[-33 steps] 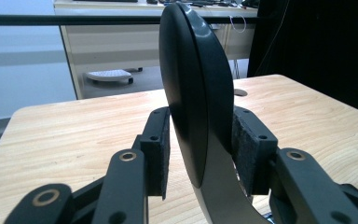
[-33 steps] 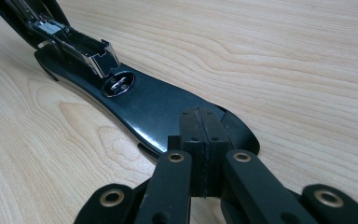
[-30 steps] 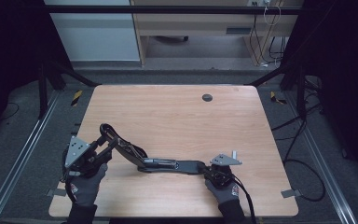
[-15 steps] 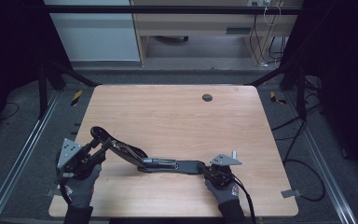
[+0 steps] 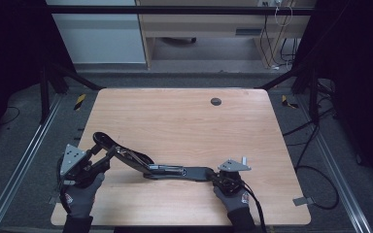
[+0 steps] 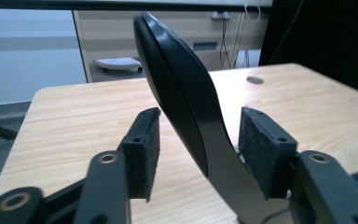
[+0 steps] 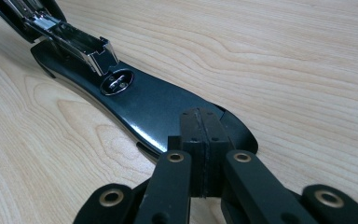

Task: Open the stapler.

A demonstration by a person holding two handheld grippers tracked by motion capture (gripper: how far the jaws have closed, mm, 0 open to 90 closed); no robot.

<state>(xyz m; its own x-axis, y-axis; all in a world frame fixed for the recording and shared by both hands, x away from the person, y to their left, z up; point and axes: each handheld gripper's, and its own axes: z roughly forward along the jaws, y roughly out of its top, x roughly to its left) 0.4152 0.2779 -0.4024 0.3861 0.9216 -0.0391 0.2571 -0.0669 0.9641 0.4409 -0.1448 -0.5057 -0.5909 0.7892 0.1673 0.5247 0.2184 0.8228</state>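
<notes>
**Spotter:** Where's the stapler (image 5: 150, 167) right now?

**Me:** Lying opened out on the desk (image 5: 184, 121), near the front edge, between my two hands. The base (image 7: 168, 109) is flat on the wood on the right, with the metal staple channel (image 7: 70, 35) lifted off it. The black top arm (image 6: 177, 93) is swung back and up on the left.

**Spotter:** And your tongs?

**Me:** The right tongs (image 7: 200, 140) are clenched, pads pressed together on top of the base's front tip, pinning it to the desk. The left tongs (image 6: 200, 144) have just been opening. The top arm stands between the pads (image 6: 147, 144) with a clear gap on one side; on the other it lies against or very near the pad, I can't tell which. I'd call that released.

**Spotter:** So how far along are we?

**Me:** I'd judge the opening is done: arm folded back, channel exposed. I can't tell whether staples sit in the channel. What's left, as I read it, is loading or checking it, then swinging the arm back down.
</notes>
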